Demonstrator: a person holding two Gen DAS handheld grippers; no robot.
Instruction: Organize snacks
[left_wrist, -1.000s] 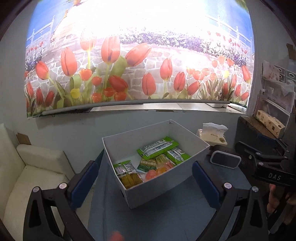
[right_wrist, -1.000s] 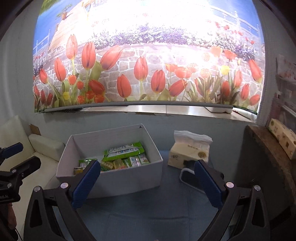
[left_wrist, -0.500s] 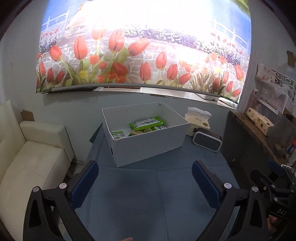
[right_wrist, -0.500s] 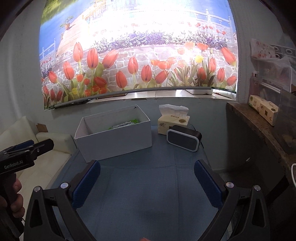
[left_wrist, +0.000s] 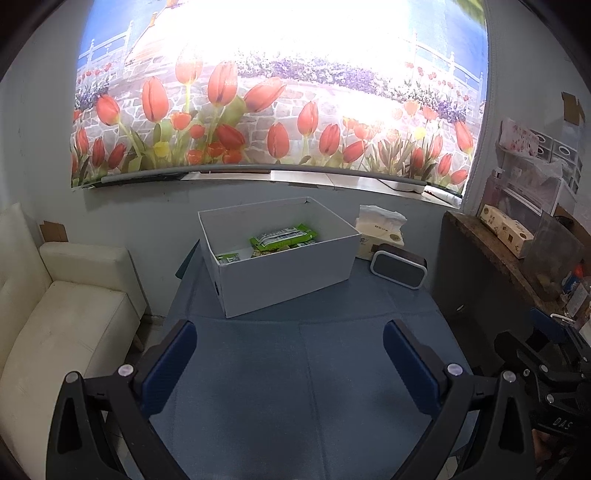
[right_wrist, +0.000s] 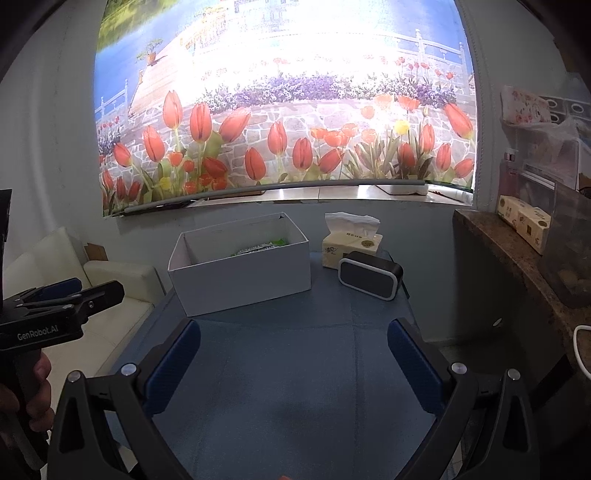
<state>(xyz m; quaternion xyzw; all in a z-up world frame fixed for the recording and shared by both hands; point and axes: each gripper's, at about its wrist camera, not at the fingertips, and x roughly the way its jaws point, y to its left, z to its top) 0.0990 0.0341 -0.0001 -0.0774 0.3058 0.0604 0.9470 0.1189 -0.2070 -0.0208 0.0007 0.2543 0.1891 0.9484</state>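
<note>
Left wrist view
left hand-held gripper (left_wrist: 291, 360): jaws spread wide, nothing between the blue pads; it hangs over bare blue table (left_wrist: 303, 387)
white box (left_wrist: 284, 271): straight ahead of this hand-held gripper, well apart from it, standing on the far part of the table; open at the top
snacks (left_wrist: 282, 236): inside the box; a long green packet lies on top, smaller green packets beside and under it; the near wall hides the rest
loose snacks on the table: none seen between the hand-held gripper and the box
speaker (left_wrist: 399, 264): ahead and to the right, just beside the box; tissue pack (left_wrist: 378, 232) behind it
right hand-held gripper (left_wrist: 546, 362): low at the right edge, seen side-on; its spread cannot be told from here

Right wrist view
right hand-held gripper (right_wrist: 295, 362): jaws spread, empty, over bare table (right_wrist: 295, 369)
white box (right_wrist: 243, 275): ahead and a little left, well apart; only a sliver of the green snacks (right_wrist: 260, 246) shows over the rim
left hand-held gripper (right_wrist: 62, 304): off to the left, held by a hand (right_wrist: 29, 387); carries nothing visible
speaker (right_wrist: 369, 277) and tissue pack (right_wrist: 351, 243): ahead and right, beside the box

Progress
done: by the look of it every snack in sight is in the box
left: seemingly nothing to gather; perhaps only tidying inside the box, which cannot be judged from here
</note>
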